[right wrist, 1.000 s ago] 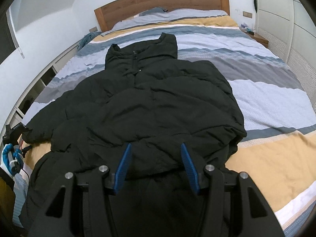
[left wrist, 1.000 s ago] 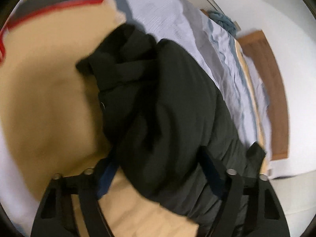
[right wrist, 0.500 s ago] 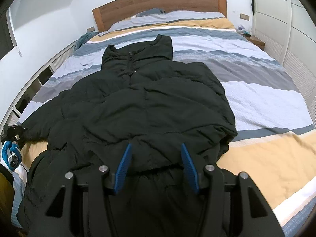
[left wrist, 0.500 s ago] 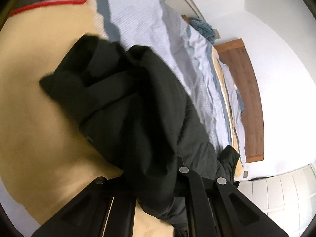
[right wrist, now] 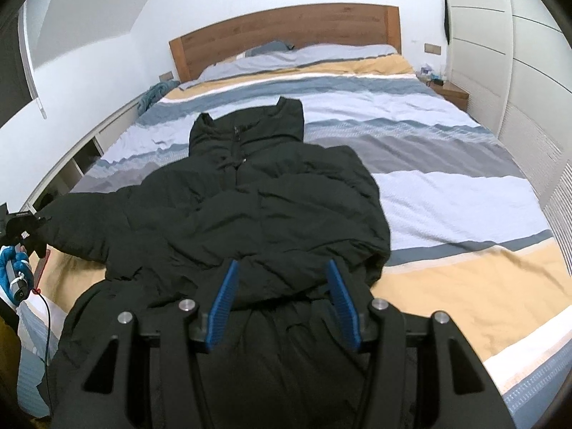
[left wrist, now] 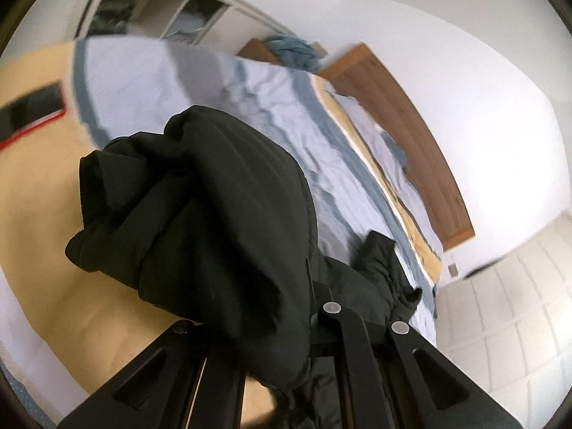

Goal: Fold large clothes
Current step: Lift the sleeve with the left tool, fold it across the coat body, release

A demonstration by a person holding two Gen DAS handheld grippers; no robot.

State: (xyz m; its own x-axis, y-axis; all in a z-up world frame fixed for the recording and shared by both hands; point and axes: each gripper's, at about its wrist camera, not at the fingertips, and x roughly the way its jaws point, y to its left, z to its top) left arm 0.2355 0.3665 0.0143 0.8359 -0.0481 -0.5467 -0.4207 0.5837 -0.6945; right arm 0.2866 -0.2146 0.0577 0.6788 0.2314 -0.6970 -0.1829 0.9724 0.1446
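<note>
The jaws of the left gripper (left wrist: 286,325) are clamped on a sleeve (left wrist: 200,221) of the black puffer jacket (left wrist: 375,271); its bunched cuff end hangs lifted over the yellow band of the striped duvet (left wrist: 200,82) near the bed's foot edge. In the right wrist view, the right gripper (right wrist: 282,296) holds its blue pads (right wrist: 223,304) apart, gripping nothing, above the jacket's hem. The jacket lies front up along the bed's left half, collar toward the wooden headboard (right wrist: 286,32).

Jacket (right wrist: 257,214) flat on bed (right wrist: 447,164), collar toward headboard (right wrist: 286,32), sleeve out left.
</note>
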